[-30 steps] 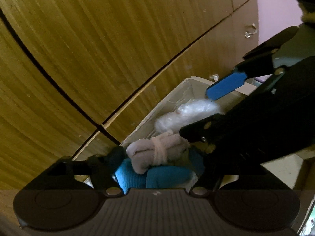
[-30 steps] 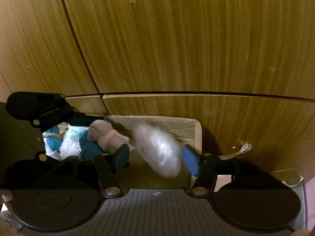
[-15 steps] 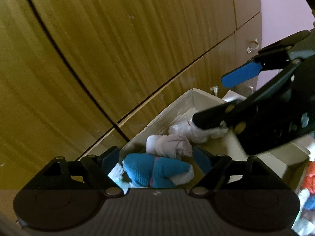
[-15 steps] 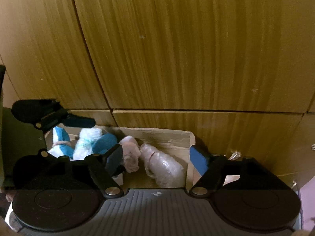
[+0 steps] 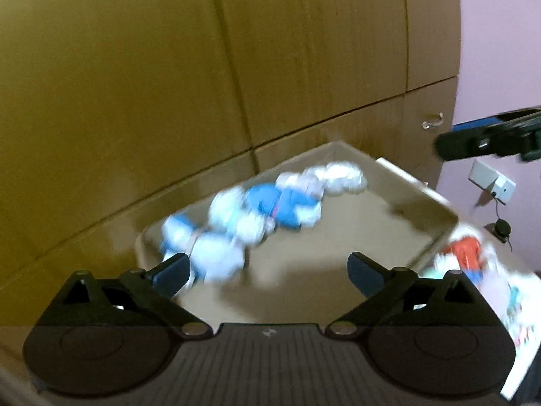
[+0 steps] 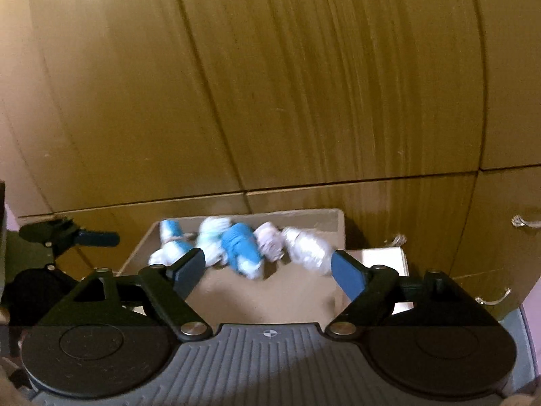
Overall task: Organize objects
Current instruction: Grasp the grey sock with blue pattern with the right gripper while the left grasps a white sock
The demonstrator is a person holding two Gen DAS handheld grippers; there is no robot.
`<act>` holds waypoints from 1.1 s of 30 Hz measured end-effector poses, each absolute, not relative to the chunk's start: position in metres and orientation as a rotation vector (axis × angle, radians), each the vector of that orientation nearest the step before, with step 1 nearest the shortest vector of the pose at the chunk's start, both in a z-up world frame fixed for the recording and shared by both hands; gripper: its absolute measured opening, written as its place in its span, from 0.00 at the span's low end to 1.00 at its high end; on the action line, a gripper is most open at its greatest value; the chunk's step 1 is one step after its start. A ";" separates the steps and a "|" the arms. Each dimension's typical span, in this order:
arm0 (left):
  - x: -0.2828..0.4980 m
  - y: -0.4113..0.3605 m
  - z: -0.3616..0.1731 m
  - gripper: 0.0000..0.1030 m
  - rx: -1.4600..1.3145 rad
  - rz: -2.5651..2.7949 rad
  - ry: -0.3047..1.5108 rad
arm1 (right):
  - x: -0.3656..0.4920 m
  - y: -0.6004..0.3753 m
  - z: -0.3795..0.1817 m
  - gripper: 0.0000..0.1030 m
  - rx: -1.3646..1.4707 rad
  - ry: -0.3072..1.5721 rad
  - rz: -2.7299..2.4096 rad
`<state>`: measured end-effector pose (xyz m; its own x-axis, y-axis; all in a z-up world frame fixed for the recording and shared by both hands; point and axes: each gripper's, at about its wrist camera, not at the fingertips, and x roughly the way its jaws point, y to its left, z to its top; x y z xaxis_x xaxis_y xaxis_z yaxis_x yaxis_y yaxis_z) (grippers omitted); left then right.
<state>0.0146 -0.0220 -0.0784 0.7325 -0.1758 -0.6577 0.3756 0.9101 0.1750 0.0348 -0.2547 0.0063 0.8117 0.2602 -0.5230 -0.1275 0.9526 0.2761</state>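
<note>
A shallow brown cardboard box [image 6: 304, 301] sits against the wooden cupboard front [image 6: 304, 84]. Along its far wall lies a row of rolled sock bundles, blurred in both views: a blue-and-white bundle [image 6: 170, 240] at the far left, a pale white-and-teal bundle [image 6: 211, 237] next to it, a bright blue bundle with a white end [image 6: 241, 250] in the middle, a pinkish-white bundle [image 6: 268, 242] touching it, and a crinkled clear-plastic-wrapped white bundle [image 6: 307, 247] at the right end. The near half of the box floor is bare.

The left gripper [image 5: 267, 272] hangs over the near left part of the box, its jaws opening wide with nothing between its blue pads. The right gripper [image 6: 267, 270] hangs over the near edge of the box, its jaws also opening, and nothing is held between them; the bundles lie beyond its fingertips.

To the right of the box, in the left wrist view, a red-and-white bundle [image 5: 463, 252] lies on a white surface [image 5: 520, 324]. A white wall socket [image 5: 492, 181] shows on the pink wall [image 5: 497, 50].
</note>
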 end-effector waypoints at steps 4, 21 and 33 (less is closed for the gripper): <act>-0.023 0.003 -0.092 0.99 0.233 -0.234 0.674 | -0.012 -0.242 0.002 0.90 0.242 0.561 0.243; -0.088 0.048 -0.146 0.99 -0.025 -0.094 0.769 | -0.091 -0.103 -0.052 0.93 -0.148 0.573 0.460; -0.028 0.046 -0.158 0.99 -0.202 -0.094 0.825 | -0.065 -0.078 -0.073 0.93 -0.330 0.610 0.503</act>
